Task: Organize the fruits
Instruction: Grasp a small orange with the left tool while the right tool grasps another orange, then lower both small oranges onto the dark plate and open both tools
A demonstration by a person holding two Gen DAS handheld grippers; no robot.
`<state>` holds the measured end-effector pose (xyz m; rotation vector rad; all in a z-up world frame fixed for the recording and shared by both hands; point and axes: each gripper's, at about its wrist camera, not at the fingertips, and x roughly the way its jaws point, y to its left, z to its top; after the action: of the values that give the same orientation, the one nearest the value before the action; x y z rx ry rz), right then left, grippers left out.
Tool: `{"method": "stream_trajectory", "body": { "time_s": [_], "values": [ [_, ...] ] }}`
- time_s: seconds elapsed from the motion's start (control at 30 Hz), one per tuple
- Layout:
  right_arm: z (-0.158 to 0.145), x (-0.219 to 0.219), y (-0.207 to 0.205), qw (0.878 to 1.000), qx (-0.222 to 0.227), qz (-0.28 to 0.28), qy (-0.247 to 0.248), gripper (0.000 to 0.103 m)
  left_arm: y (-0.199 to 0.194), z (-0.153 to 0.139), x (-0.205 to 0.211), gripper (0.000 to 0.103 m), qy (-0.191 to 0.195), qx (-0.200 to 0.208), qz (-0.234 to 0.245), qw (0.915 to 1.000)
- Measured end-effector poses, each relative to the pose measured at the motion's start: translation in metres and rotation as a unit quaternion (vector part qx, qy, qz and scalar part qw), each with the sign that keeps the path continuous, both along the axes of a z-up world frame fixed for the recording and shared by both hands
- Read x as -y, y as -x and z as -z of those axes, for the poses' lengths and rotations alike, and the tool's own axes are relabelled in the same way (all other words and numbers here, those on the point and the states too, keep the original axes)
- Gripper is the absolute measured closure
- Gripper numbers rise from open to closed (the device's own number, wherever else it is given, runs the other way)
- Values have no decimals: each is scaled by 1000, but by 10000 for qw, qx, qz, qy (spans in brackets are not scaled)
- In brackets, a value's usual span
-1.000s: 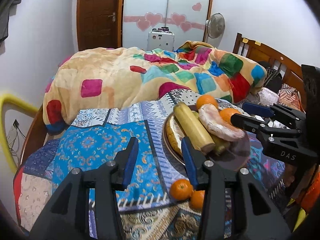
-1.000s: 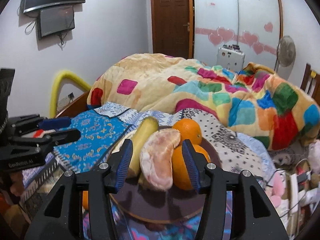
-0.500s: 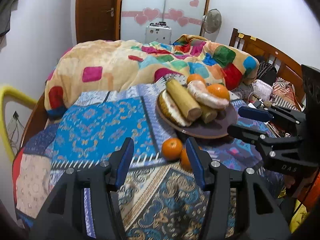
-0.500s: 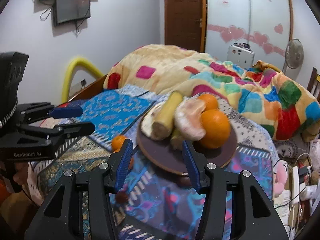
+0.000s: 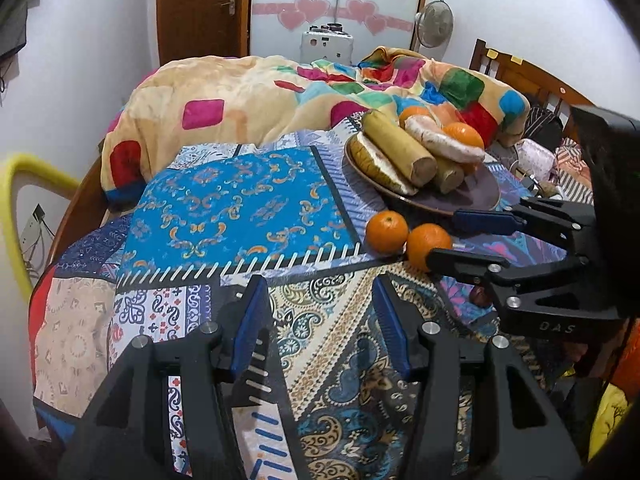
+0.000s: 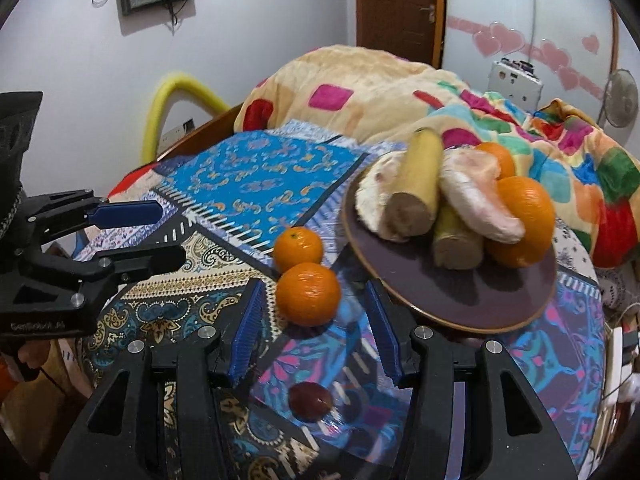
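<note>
The two loose mandarins lie on the patchwork bedspread (image 6: 248, 168), just off the rim of the brown plate (image 6: 452, 292), at about 9 o'clock from it in the right wrist view. The near mandarin (image 6: 307, 294) touches the far mandarin (image 6: 298, 249) behind it. The plate already carries a banana (image 6: 416, 184), a peeled pomelo segment (image 6: 476, 200) and two oranges, and it looks crowded on its far half.

The right tool (image 6: 312, 320) is half open and holds nothing. The near mandarin sits just ahead of its tips, toward 12 o'clock, a little left of centre. The left tool (image 5: 320, 320) is also half open and empty. Its jaws have just been opening, with only bedspread between them.

I judge the step to be picking the near mandarin with the right tool. To do it well, shift the tool slightly left so the fruit is centred. Lower it until the pads reach the widest part, because a round fruit on soft bedding can roll away. Close gently and do not push the far mandarin. A small dark red fruit (image 6: 310, 400) lies under the tool, so avoid pressing down on it. Place the mandarin on the bare near part of the plate.
</note>
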<state>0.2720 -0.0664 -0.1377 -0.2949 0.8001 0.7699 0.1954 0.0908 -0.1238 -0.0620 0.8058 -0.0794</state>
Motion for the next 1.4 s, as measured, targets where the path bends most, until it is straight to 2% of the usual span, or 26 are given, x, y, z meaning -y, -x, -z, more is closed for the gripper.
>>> {"method": "stream_trajectory", "body": {
  "time_s": [0.07, 0.2, 0.6, 0.93, 1.13, 1.27, 1.33, 1.4],
  "values": [
    [5, -4, -1, 9999, -116, -19, 46, 55, 1, 2, 0, 49, -35, 7, 4, 10000],
    [9, -4, 0, 9998, -128, 22, 126, 68, -1, 4, 1, 49, -64, 5, 101, 9999],
    [-8, 25, 7, 9999, 111, 83, -96, 69, -24, 2, 12, 49, 91, -98, 100, 9999],
    [-14, 64, -4, 9987, 248, 409, -173, 69, -46, 4, 41, 49, -166, -174, 342, 9991],
    [-11, 84, -12, 9979, 204, 553, -259, 69, -65, 13, 55, 63, -158, -365, 486, 9980],
    [-9, 92, -15, 9975, 142, 611, -333, 69, -71, 15, 63, 64, -339, -367, 480, 9976],
    [-9, 97, -16, 9972, 137, 637, -368, 69, -74, 17, 63, 69, -461, -368, 401, 9975],
    [-9, 101, -17, 9968, 147, 676, -406, 69, -76, 18, 61, 70, -433, -387, 323, 9978]
  ]
}}
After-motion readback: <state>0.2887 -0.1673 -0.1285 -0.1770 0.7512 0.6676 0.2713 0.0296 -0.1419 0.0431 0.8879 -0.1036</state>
